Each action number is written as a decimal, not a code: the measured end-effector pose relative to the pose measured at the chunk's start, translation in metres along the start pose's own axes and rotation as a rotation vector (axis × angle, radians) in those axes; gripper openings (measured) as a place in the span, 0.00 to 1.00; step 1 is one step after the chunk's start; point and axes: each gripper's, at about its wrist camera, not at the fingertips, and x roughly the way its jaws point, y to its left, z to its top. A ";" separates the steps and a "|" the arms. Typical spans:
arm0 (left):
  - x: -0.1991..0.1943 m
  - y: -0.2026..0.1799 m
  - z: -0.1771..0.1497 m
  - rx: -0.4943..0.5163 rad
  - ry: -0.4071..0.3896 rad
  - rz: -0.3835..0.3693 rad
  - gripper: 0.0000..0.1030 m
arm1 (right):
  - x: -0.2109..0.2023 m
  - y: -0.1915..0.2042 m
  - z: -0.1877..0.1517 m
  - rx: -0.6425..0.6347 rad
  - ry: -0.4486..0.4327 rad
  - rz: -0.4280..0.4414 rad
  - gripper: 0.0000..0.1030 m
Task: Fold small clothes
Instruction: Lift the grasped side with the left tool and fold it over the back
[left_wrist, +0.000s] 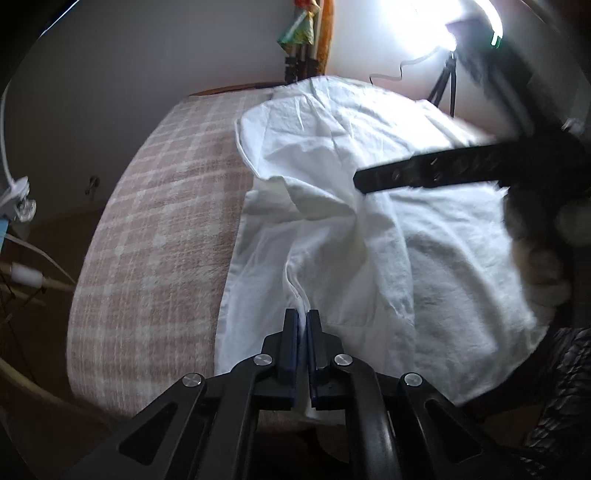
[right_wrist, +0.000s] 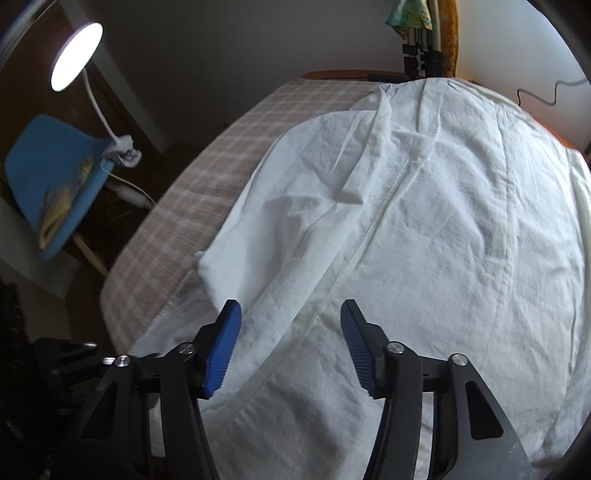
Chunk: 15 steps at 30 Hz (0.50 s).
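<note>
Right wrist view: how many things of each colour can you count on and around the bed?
White: 2, the white garment and lamp
Blue: 1, the chair
Pink checked: 1, the blanket
Total: 4

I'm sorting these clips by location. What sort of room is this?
Probably a home room, perhaps a bedroom or study: a white garment lies on a pink checked cover, with a clip-on desk lamp and a blue chair beside it.
</note>
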 end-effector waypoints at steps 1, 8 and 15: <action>-0.009 0.000 -0.001 -0.001 -0.016 0.009 0.01 | 0.000 0.000 0.000 -0.008 -0.002 -0.014 0.53; -0.019 0.009 -0.010 -0.008 -0.008 0.059 0.05 | -0.010 0.007 0.004 -0.105 -0.041 -0.160 0.53; -0.021 0.016 -0.005 -0.020 -0.035 0.107 0.56 | -0.011 0.040 -0.002 -0.226 -0.079 -0.091 0.53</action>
